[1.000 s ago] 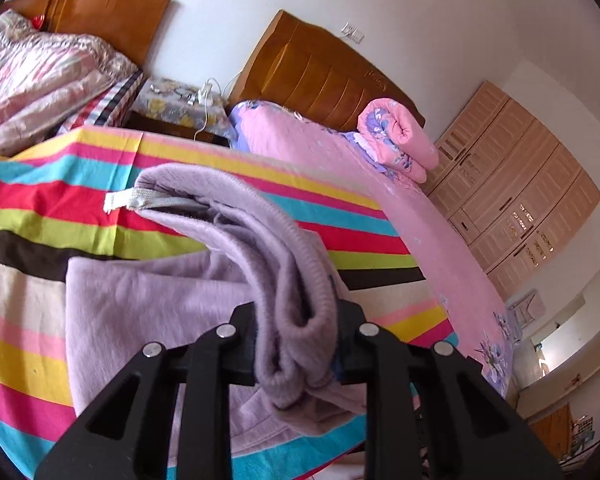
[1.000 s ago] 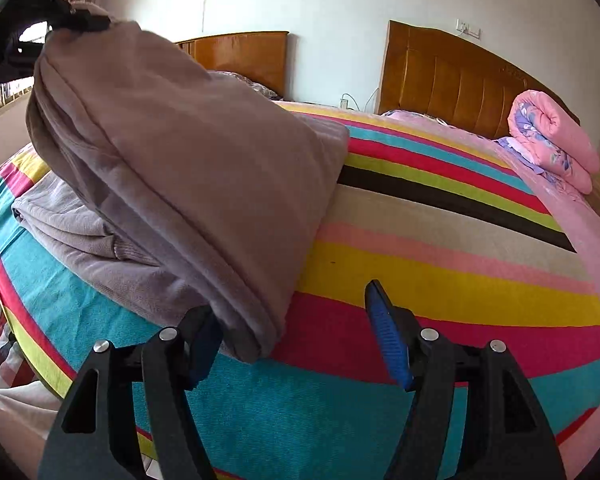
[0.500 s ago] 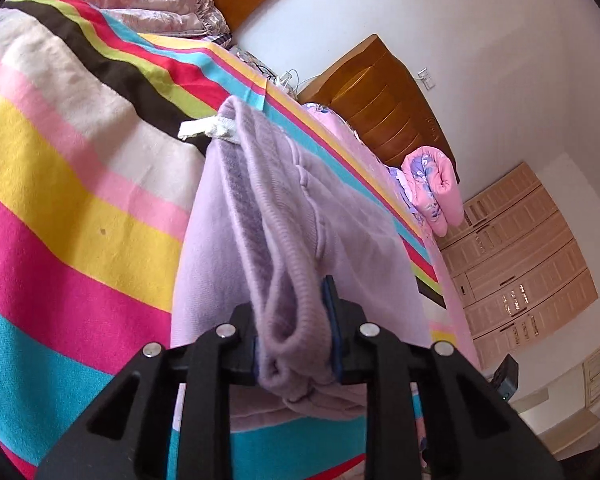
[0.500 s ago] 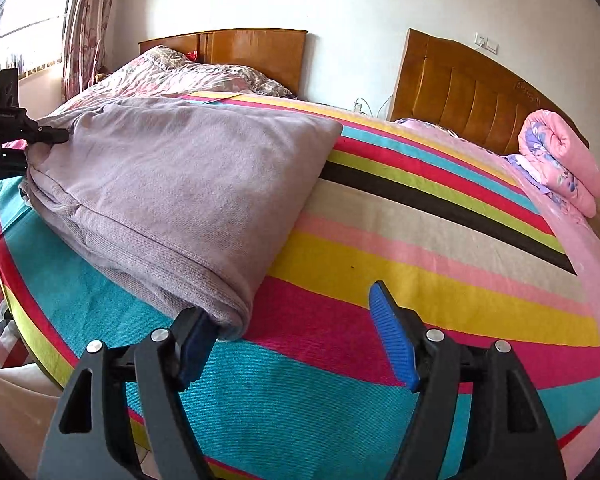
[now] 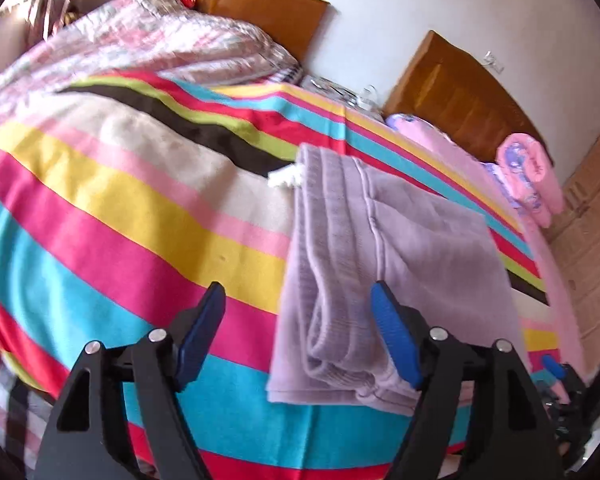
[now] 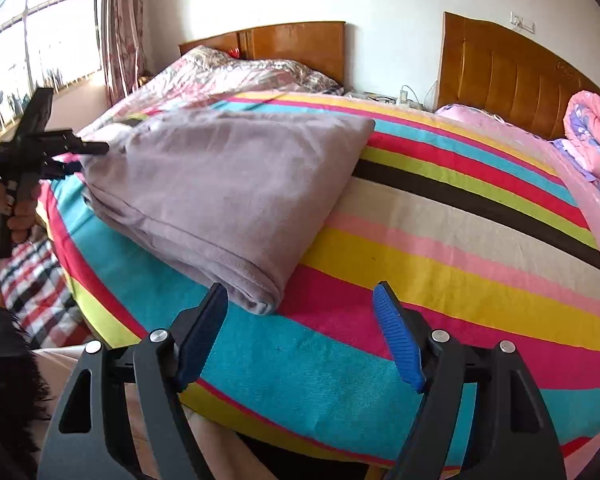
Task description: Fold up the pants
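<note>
The lilac pants (image 5: 400, 248) lie folded in a flat stack on the striped bedspread (image 5: 120, 208), with the ribbed waistband and a white label (image 5: 284, 178) at the far end. My left gripper (image 5: 298, 332) hovers over the near edge of the stack. Its jaws are opening, and the folded edge sits loose between them, close to the right pad. In the right wrist view the pants (image 6: 228, 184) rest left of centre, and the left gripper (image 6: 90, 156) is at their far left edge. My right gripper (image 6: 302, 328) is opening with nothing between its fingers, just short of the pants' near corner.
A second bed with a floral quilt (image 6: 236, 76) stands behind. A rolled pink blanket (image 6: 592, 136) lies on the pink sheet by the wooden headboard (image 6: 508, 80). Wardrobe doors (image 5: 588, 216) are at the right. A checked cloth (image 6: 36, 292) hangs below the bed edge.
The left gripper has lowered the pants' end onto the stack and let go, its jaws now apart. The right gripper has drawn back a little from the near corner.
</note>
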Demonstrator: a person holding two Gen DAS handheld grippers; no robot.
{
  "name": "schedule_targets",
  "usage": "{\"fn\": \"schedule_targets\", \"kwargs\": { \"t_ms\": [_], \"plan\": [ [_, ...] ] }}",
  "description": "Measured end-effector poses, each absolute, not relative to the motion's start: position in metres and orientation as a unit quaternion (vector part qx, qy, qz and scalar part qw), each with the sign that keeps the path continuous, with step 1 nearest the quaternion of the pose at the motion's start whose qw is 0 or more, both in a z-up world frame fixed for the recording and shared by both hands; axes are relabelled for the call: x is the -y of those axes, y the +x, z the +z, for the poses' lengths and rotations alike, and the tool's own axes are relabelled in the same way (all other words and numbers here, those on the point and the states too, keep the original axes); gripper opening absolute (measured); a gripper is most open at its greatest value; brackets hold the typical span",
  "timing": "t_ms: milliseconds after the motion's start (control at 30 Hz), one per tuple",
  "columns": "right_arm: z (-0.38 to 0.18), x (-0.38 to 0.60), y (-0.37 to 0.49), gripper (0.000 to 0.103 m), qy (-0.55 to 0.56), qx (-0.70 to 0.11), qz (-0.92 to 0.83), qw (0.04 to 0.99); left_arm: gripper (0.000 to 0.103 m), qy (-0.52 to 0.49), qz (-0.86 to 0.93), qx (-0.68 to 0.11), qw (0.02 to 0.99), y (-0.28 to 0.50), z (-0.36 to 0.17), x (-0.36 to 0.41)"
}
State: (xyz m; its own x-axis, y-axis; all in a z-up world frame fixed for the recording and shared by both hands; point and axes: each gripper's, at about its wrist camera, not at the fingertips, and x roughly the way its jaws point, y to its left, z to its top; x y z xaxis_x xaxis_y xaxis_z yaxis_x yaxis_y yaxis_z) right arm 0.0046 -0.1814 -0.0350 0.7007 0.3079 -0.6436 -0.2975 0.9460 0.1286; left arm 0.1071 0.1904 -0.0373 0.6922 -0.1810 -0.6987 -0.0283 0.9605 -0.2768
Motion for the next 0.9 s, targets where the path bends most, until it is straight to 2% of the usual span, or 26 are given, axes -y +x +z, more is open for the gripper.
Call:
{"fn": "schedule_targets", "kwargs": {
  "t_ms": [67, 200, 300, 433, 500, 600, 900],
  "plan": [
    [-0.02, 0.18, 0.009, 0.073, 0.021, -0.333, 0.163, 0.929, 0.078, -0.103, -0.061, -0.356, 0.927, 0.097, -0.016, -0.172],
    [-0.006, 0.153, 0.034, 0.073, 0.006, -0.316, 0.167, 0.934, 0.095, -0.031, -0.133, -0.322, 0.937, 0.089, 0.004, -0.107],
    [-0.012, 0.128, 0.055, 0.073, -0.014, -0.322, 0.18, 0.929, 0.095, 0.012, -0.141, -0.339, 0.93, 0.104, -0.012, -0.073],
    [-0.043, 0.101, 0.057, 0.073, -0.046, -0.356, 0.193, 0.913, 0.095, 0.027, -0.122, -0.382, 0.916, 0.119, -0.05, -0.072],
    [-0.054, 0.096, 0.05, 0.074, -0.063, -0.349, 0.185, 0.917, 0.095, 0.045, -0.118, -0.392, 0.911, 0.115, -0.069, -0.076],
    [-0.057, 0.101, 0.048, 0.074, -0.044, -0.346, 0.19, 0.918, 0.095, 0.078, -0.118, -0.371, 0.918, 0.107, -0.078, -0.072],
    [-0.057, 0.102, 0.044, 0.074, -0.049, -0.34, 0.184, 0.921, 0.096, 0.069, -0.12, -0.361, 0.922, 0.103, -0.082, -0.076]
  ]
}}
